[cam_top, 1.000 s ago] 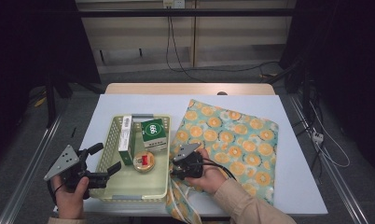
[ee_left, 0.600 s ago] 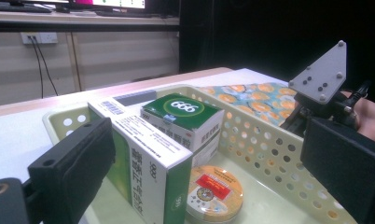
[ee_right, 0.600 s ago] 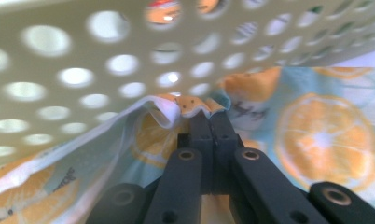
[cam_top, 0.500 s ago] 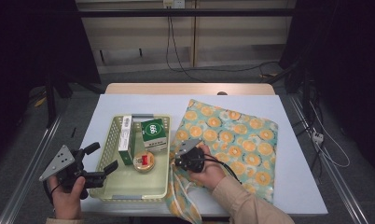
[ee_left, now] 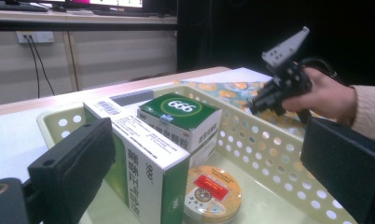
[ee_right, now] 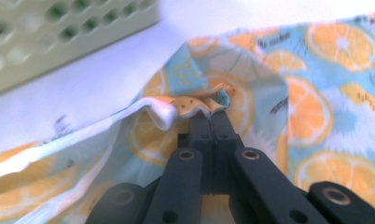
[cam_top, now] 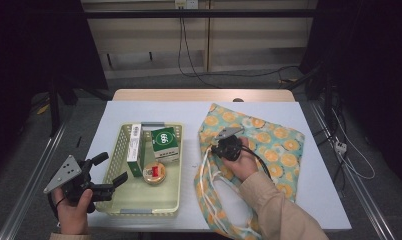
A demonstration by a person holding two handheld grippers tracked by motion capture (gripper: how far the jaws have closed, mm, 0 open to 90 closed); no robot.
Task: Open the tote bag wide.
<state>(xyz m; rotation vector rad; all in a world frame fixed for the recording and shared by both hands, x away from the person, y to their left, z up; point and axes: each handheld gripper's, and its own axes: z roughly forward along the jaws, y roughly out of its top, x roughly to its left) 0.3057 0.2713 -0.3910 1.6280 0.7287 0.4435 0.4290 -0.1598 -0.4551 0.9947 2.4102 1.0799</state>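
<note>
A white table (cam_top: 309,165) carries two groups of items. On its right half lies a fabric bag (cam_top: 274,145) printed with orange slices on a pale blue ground, its white drawstring handles (cam_top: 209,175) looped toward the near edge. The right gripper (cam_top: 220,145), held in the person's right hand (cam_top: 244,161), rests on the bag's left border; in the right gripper view its two black jaws stand pressed together on a small bunched fold of the bag's edge (ee_right: 209,103), which is lifted slightly off the table while the rest of the cloth lies flat. The jaws have just been closing, and the cloth is caught between their tips. A grey three-cornered plate (cam_top: 229,132) sits on top of this gripper, and a cable trails from it over the bag. On the table's left half stands a pale green perforated basket (cam_top: 114,165), just beside the bag but apart from it. Inside it are a tall white-and-green carton (cam_top: 134,149) standing on edge, a green box marked 666 (cam_top: 165,142) next to it, and a round tin with a red label (cam_top: 153,173) lying flat in front of both. The left gripper (cam_top: 109,172), in the left hand (cam_top: 71,210), hovers at the basket's near left corner with its jaws spread wide and nothing between them; in the left gripper view the two jaws frame the carton (ee_left: 148,172), the box (ee_left: 181,116) and the tin (ee_left: 211,193), with the right gripper (ee_left: 258,105) seen beyond the basket wall (ee_left: 269,144).
</note>
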